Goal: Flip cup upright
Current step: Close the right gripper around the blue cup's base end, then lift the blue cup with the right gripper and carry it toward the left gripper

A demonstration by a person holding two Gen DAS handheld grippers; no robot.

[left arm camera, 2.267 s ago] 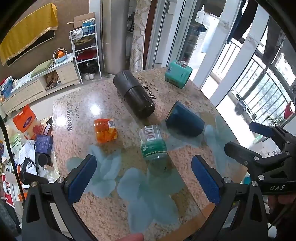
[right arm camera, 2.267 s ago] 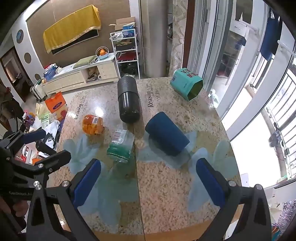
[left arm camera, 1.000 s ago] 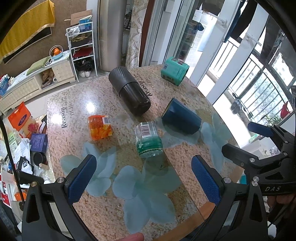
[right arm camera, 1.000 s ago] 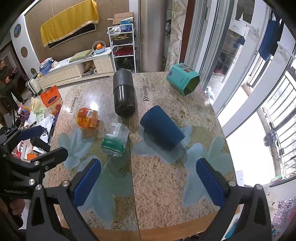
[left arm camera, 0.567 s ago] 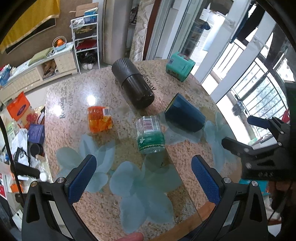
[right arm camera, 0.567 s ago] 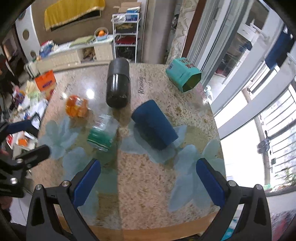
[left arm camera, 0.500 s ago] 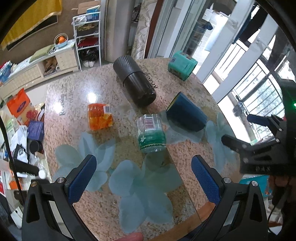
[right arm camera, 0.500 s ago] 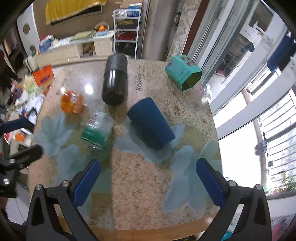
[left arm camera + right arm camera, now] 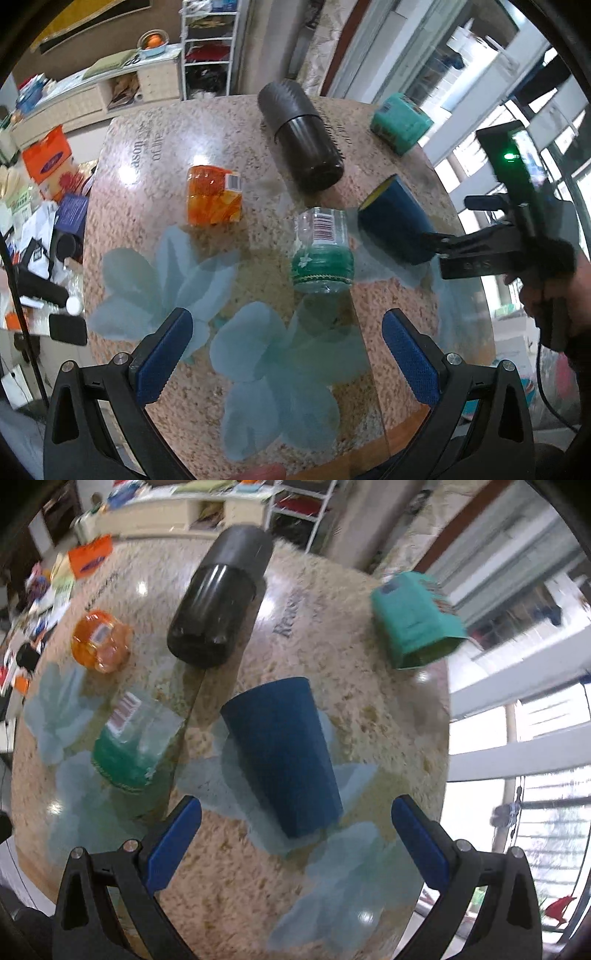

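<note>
A dark blue cup (image 9: 284,760) lies on its side on the granite table (image 9: 354,709), its base end toward me. My right gripper (image 9: 295,842) is open, just short of that near end, with the cup lined up between the blue pads (image 9: 419,842). In the left wrist view the cup (image 9: 393,221) lies at the right with its mouth facing away, and the right gripper (image 9: 480,247) reaches it from the right. My left gripper (image 9: 286,358) is open and empty above the table's near edge.
A black cylinder (image 9: 218,602), a teal box (image 9: 413,620), an orange jar (image 9: 101,640) and a clear jar with a green lid (image 9: 129,746) all lie on the table. The table edge drops off on the right by the window.
My right gripper has moved forward and down toward the blue cup, which now fills more of its view. The left gripper has stayed roughly in place. No object has moved.
</note>
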